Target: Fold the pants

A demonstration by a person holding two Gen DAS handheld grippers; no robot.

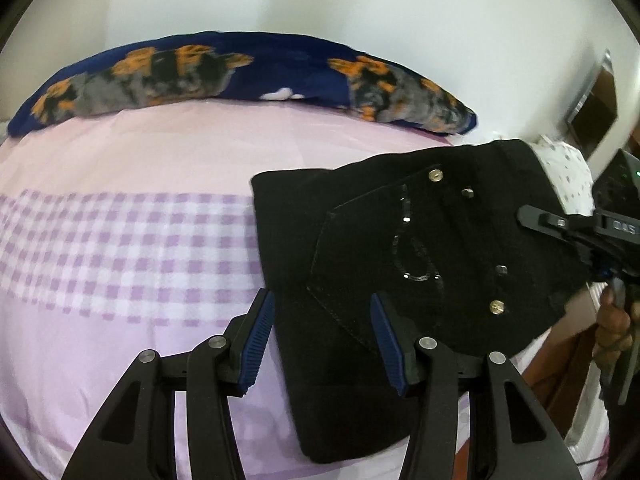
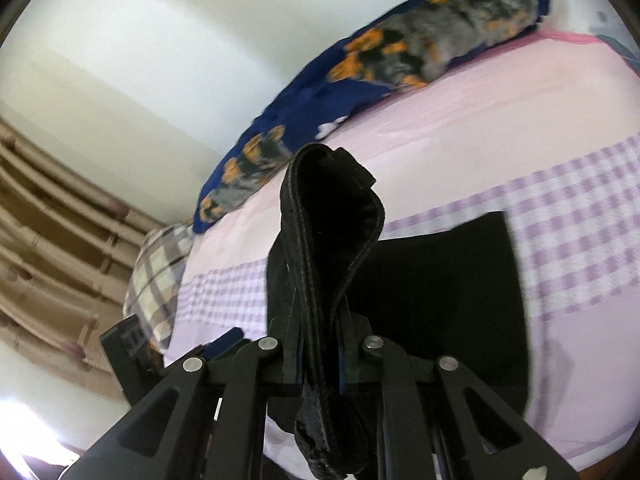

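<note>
Nearest the right wrist lens, the right claw (image 2: 320,364) is clenched on a thick bunched band of the black pants (image 1: 400,264), apparently the waistband, lifting it off the bed (image 1: 120,320). The left claw (image 1: 322,340) hangs released over the pants' near edge, gripping nothing. The pants lie partly folded near the bed's right edge, back pocket and rivets up. The cloth looks like heavy, soft denim that sags yet keeps a crease; stitched hems and the waistband seem the firmest holds. No containers are visible.

Black pants (image 1: 400,248), lilac checked sheet (image 1: 120,248), navy-orange pillow (image 1: 248,72)
</note>
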